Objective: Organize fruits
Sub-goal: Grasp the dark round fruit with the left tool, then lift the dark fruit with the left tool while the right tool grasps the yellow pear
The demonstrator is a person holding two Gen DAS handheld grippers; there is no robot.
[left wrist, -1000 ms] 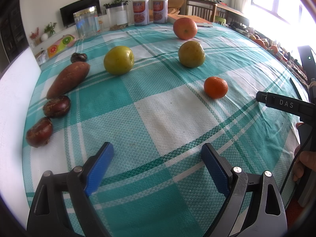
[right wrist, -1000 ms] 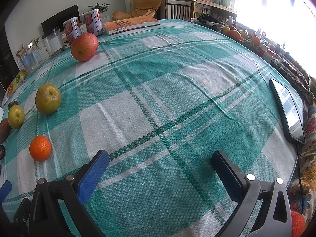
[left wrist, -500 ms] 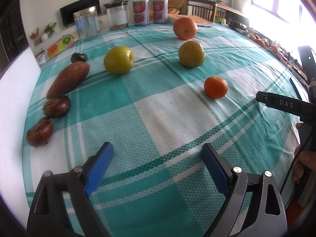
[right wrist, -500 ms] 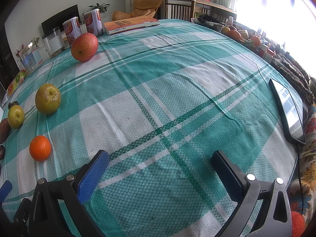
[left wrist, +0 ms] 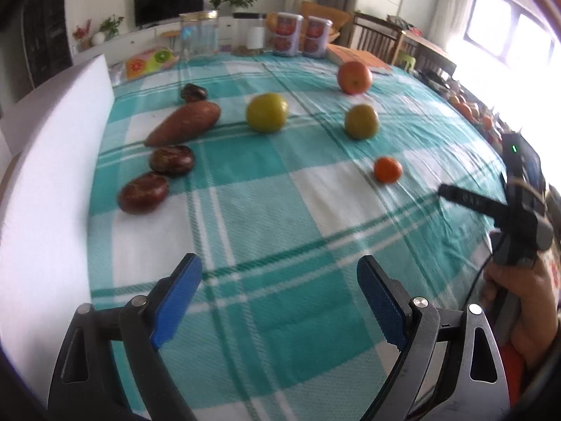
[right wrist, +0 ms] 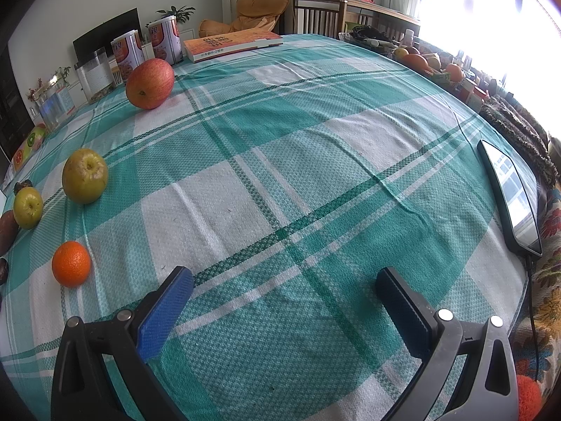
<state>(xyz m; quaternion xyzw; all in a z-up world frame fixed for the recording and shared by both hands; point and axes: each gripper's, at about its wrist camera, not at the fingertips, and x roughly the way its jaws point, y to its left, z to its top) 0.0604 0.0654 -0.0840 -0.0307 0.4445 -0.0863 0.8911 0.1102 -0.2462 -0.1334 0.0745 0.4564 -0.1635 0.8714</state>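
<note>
Fruits lie spread over the teal checked tablecloth (left wrist: 280,210). In the left wrist view I see a small orange (left wrist: 387,170), two yellow-green apples (left wrist: 266,112) (left wrist: 361,121), a red apple (left wrist: 354,77), a sweet potato (left wrist: 184,123) and dark red round fruits (left wrist: 143,193) (left wrist: 172,160) (left wrist: 193,92). My left gripper (left wrist: 278,289) hangs open above the near cloth, nothing between its blue pads. The right wrist view shows the orange (right wrist: 71,264), the apples (right wrist: 85,176) (right wrist: 28,207) and the red apple (right wrist: 150,83) at left. My right gripper (right wrist: 285,303) stands open over bare cloth.
A white foam block (left wrist: 45,182) runs along the table's left edge. Tins (left wrist: 287,35), jars (left wrist: 199,37) and an orange book (right wrist: 233,44) stand at the far edge. A phone (right wrist: 512,198) with a cable lies at the right edge. A hand (left wrist: 519,287) holds the right gripper's handle.
The left wrist view has pulled back, risen and rolled a little; the fruits now sit farther off and more of the foam block shows. The right wrist view is unchanged.
</note>
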